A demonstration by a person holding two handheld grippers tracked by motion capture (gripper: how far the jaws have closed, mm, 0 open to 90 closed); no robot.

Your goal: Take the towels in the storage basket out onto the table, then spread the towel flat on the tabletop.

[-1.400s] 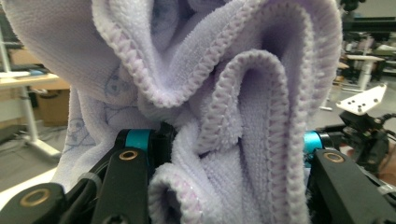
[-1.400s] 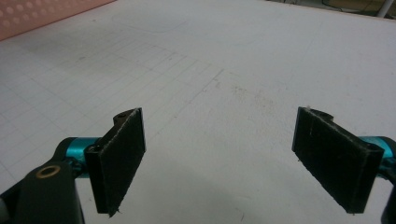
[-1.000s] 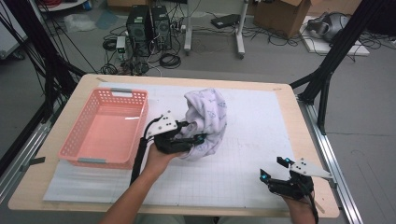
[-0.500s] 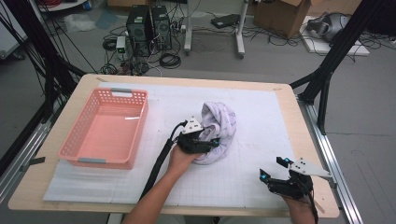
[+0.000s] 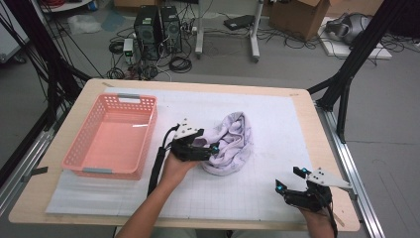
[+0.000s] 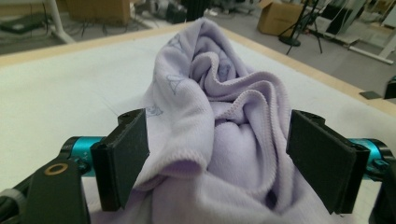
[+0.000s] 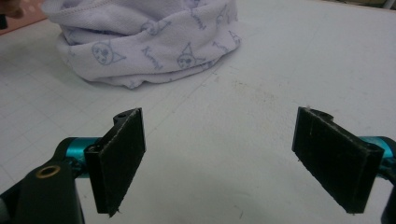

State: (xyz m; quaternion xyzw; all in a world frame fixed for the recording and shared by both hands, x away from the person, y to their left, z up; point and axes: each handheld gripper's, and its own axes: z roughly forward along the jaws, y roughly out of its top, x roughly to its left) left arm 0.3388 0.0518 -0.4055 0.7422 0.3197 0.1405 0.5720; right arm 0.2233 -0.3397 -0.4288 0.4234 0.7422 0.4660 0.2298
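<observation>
A crumpled lilac cloth [image 5: 229,145] lies in a heap at the centre of the high view, on the white gridded mat [image 5: 277,124] that covers the table. In the left gripper view the cloth [image 6: 219,135] bulges up between the two black jaws; the left pad sits against a fold, the right pad stands just clear of the fabric. The left gripper [image 5: 212,148] lies at the cloth's left edge in the high view, its jaws spread wide, having just been opening — the cloth sits between them, not pinched. The right gripper [image 5: 288,179] rests at the lower right of that frame, well apart from the cloth, jaws spread with only bare mat between them. In the right gripper view the cloth [image 7: 144,42] sits at the upper left, printed with small cat faces. A pink basket [image 5: 89,166] stands at the left of the high view — near the left hand [image 5: 176,166].
</observation>
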